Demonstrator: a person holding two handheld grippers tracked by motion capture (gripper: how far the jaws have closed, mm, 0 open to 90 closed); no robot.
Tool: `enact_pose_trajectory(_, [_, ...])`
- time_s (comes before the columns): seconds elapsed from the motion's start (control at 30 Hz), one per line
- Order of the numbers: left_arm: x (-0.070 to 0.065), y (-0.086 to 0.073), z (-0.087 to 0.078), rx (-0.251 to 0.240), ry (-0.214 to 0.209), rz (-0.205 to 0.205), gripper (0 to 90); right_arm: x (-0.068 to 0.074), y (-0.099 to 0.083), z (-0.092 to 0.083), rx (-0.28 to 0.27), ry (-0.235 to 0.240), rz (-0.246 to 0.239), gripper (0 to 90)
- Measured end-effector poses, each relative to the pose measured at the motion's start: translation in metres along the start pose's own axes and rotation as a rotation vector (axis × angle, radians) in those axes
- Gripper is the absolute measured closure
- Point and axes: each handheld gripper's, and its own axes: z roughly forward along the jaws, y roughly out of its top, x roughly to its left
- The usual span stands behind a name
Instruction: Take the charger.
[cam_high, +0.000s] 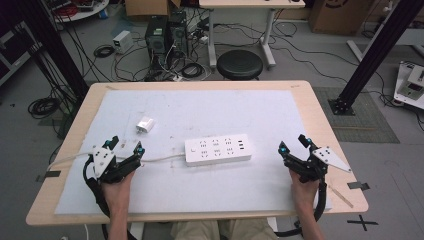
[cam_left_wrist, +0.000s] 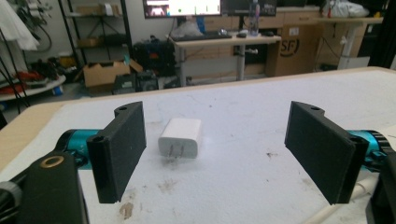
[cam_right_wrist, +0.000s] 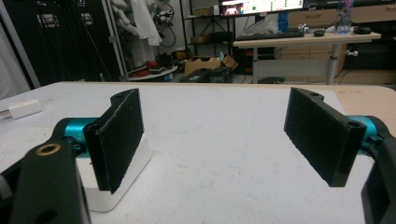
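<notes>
On the white mat (cam_high: 200, 190) covering the table, a white power strip (cam_high: 218, 150) lies at centre, its cable running left. A white charger (cam_high: 145, 124) lies just beyond the left gripper (cam_high: 125, 144), prongs facing its spread, empty jaws. The right gripper (cam_high: 292, 142) rests right of the strip, jaws likewise wide and holding nothing.

white charger (cam_left_wrist: 180, 137) lies prongs-forward between the left tool's (cam_left_wrist: 224, 149) wide-apart jaws.
</notes>
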Motion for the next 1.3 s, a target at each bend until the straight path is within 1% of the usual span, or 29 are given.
enact_pose_trajectory(0.03, [0.001, 0.003, 0.002, 0.015, -0.009, 0.008, 20.6, 0.000, 0.000, 0.000, 0.001, -0.001, 0.000, 20.2])
enact_pose_trajectory(0.1, [0.003, 0.009, 0.006, 0.048, -0.040, 0.013, 20.7, 0.000, 0.000, 0.000, -0.001, -0.003, -0.006, 20.2])
enact_pose_trajectory(0.13, [0.003, 0.012, 0.008, 0.063, -0.049, 0.011, 21.8, 0.000, 0.000, 0.000, -0.002, -0.003, -0.010, 20.2])
enact_pose_trajectory(0.2, [0.003, 0.012, 0.008, 0.063, -0.049, 0.011, 22.4, 0.001, 0.000, 0.000, -0.003, -0.002, -0.010, 20.2])
enact_pose_trajectory(0.23, [0.005, 0.019, 0.012, 0.099, -0.065, 0.011, 22.4, 0.001, 0.000, 0.000, -0.003, -0.002, -0.010, 20.2])
enact_pose_trajectory(0.33, [0.005, 0.019, 0.012, 0.099, -0.065, 0.011, 22.8, 0.001, 0.000, 0.000, -0.002, -0.005, -0.011, 20.2])
enact_pose_trajectory(0.37, [0.010, 0.030, 0.021, 0.118, -0.083, 0.026, 22.8, 0.001, 0.000, 0.000, -0.002, -0.005, -0.011, 20.2])
enact_pose_trajectory(0.43, [0.012, 0.034, 0.026, 0.130, -0.093, 0.021, 23.0, 0.001, 0.000, 0.001, 0.008, -0.010, -0.008, 20.2])
enact_pose_trajectory(0.53, [0.014, 0.041, 0.034, 0.166, -0.103, 0.021, 23.0, 0.001, 0.000, 0.001, 0.011, -0.007, -0.007, 20.2])
enact_pose_trajectory(0.57, [0.015, 0.043, 0.036, 0.177, -0.101, 0.025, 23.1, 0.001, 0.000, 0.001, 0.009, -0.006, -0.013, 20.2])
enact_pose_trajectory(0.63, [0.016, 0.047, 0.042, 0.192, -0.107, 0.026, 24.4, 0.001, 0.000, 0.001, 0.011, -0.008, -0.009, 20.2])
enact_pose_trajectory(0.7, [0.018, 0.051, 0.048, 0.224, -0.113, 0.023, 24.4, 0.001, 0.000, 0.001, 0.009, -0.007, -0.011, 20.2])
enact_pose_trajectory(0.77, [0.021, 0.054, 0.055, 0.246, -0.121, 0.018, 24.4, 0.001, 0.000, 0.001, 0.009, -0.008, -0.009, 20.2])
enact_pose_trajectory(0.8, [0.022, 0.055, 0.059, 0.267, -0.133, 0.012, 24.4, 0.002, 0.000, 0.001, 0.012, -0.009, -0.005, 20.2])
enact_pose_trajectory(0.83, [0.024, 0.056, 0.063, 0.288, -0.143, 0.001, 24.4, 0.001, 0.000, 0.001, 0.009, -0.007, -0.010, 20.2])
enact_pose_trajectory(0.87, [0.026, 0.056, 0.067, 0.300, -0.153, -0.009, 24.4, 0.002, 0.000, 0.001, 0.013, -0.008, -0.004, 20.2])
enact_pose_trajectory(0.9, [0.029, 0.057, 0.070, 0.311, -0.158, -0.015, 24.4, 0.001, 0.000, 0.001, 0.010, -0.007, -0.010, 20.2])
enact_pose_trajectory(1.0, [0.034, 0.056, 0.078, 0.322, -0.151, -0.035, 24.4, 0.001, 0.000, 0.001, 0.010, -0.006, -0.011, 20.2])
enact_pose_trajectory(1.03, [0.035, 0.056, 0.082, 0.344, -0.147, -0.035, 24.4, 0.001, 0.000, 0.001, 0.009, -0.006, -0.012, 20.2])
enact_pose_trajectory(1.1, [0.036, 0.057, 0.088, 0.379, -0.120, -0.009, 24.4, 0.002, 0.000, 0.001, 0.012, -0.007, -0.009, 20.2])
enact_pose_trajectory(1.2, [0.037, 0.060, 0.096, 0.405, -0.103, 0.013, 24.4, 0.001, 0.000, 0.001, 0.011, -0.007, -0.012, 20.2])
enact_pose_trajectory(1.23, [0.037, 0.061, 0.099, 0.406, -0.099, 0.013, 24.4, 0.001, 0.000, 0.001, 0.011, -0.006, -0.010, 20.2])
enact_pose_trajectory(1.27, [0.038, 0.061, 0.102, 0.418, -0.099, 0.005, 24.4, 0.001, 0.000, 0.001, 0.011, -0.006, -0.012, 20.2])
enact_pose_trajectory(1.3, [0.039, 0.060, 0.106, 0.440, -0.096, 0.007, 24.4, 0.002, 0.000, 0.001, 0.015, -0.005, -0.007, 20.2])
